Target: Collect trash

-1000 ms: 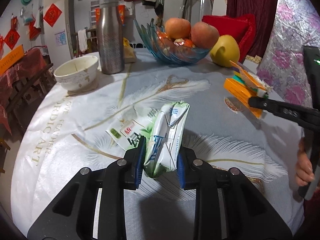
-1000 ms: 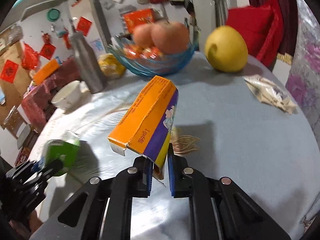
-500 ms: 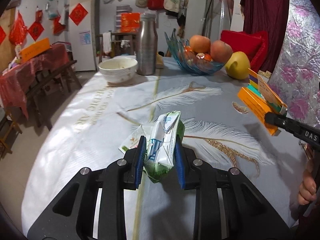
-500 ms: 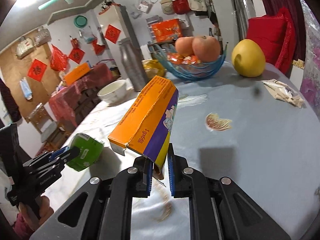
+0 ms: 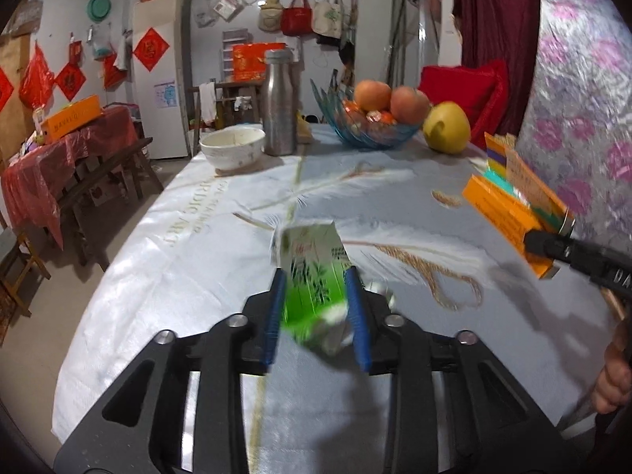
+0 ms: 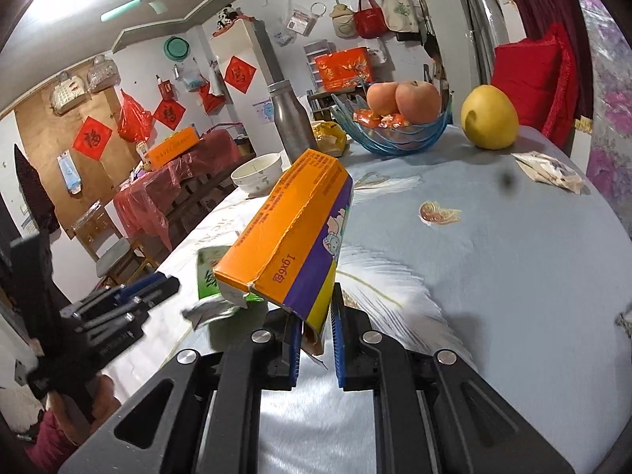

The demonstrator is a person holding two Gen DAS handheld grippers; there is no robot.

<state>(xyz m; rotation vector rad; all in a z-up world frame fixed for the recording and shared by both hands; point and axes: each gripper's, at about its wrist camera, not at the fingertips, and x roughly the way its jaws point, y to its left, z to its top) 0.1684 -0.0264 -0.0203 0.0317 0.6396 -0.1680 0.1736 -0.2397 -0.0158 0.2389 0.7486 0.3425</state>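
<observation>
Both pulled back nearer table (image 5: 166, 268) edge. Left gripper (image 5: 316, 308) just opened, carton (image 5: 312, 280) loose between pads, blurred, seemingly dropping. Right gripper (image 6: 316, 339) clamped on box (image 6: 292, 233), raised. Step: carrying trash off. Next: release box likewise; wrapper (image 6: 549, 170) remains far right.

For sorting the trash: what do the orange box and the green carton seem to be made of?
Orange box: thin printed cardboard, slightly glossy; its torn end shows a pale raw edge. Green carton: probably coated paperboard, a drink carton by its creased, crushed sides and smooth print, though blurred.
</observation>
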